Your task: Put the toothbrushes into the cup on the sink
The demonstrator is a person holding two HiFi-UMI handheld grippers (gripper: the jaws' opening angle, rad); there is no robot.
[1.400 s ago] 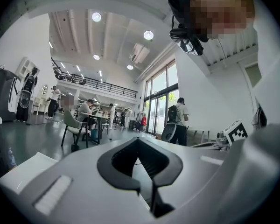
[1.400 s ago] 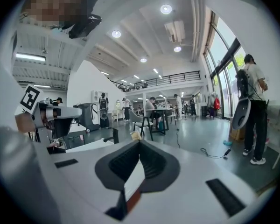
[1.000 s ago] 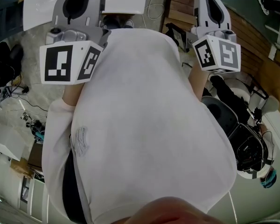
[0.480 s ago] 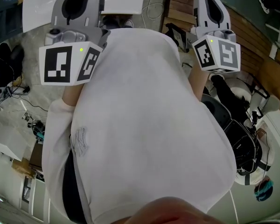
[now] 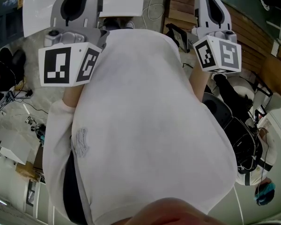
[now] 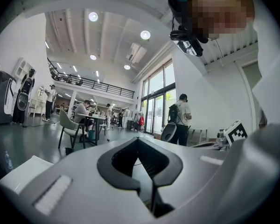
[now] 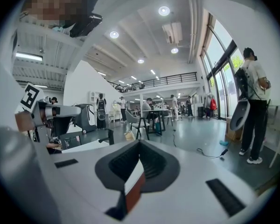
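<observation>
No toothbrush, cup or sink shows in any view. In the head view the person's white shirt (image 5: 145, 125) fills the middle. My left gripper (image 5: 78, 1) and its marker cube (image 5: 68, 64) are raised at the upper left. My right gripper (image 5: 210, 8) and its cube (image 5: 218, 54) are at the upper right. In the left gripper view the left gripper (image 6: 139, 143) has its jaws together with nothing between them. The right gripper (image 7: 140, 144) in its own view is likewise shut and empty. Both point out across a large hall.
People sit and stand around tables and chairs (image 6: 72, 127) in the hall. A person with a backpack (image 7: 254, 106) stands at the right, and a cable (image 7: 210, 152) lies on the floor. Below me are a black office chair (image 5: 225, 111), a white tabletop (image 5: 37, 8) and wooden boards (image 5: 253, 41).
Both grippers stay raised and shut. The view has shifted only slightly, and the left marker cube sits a little further left.
</observation>
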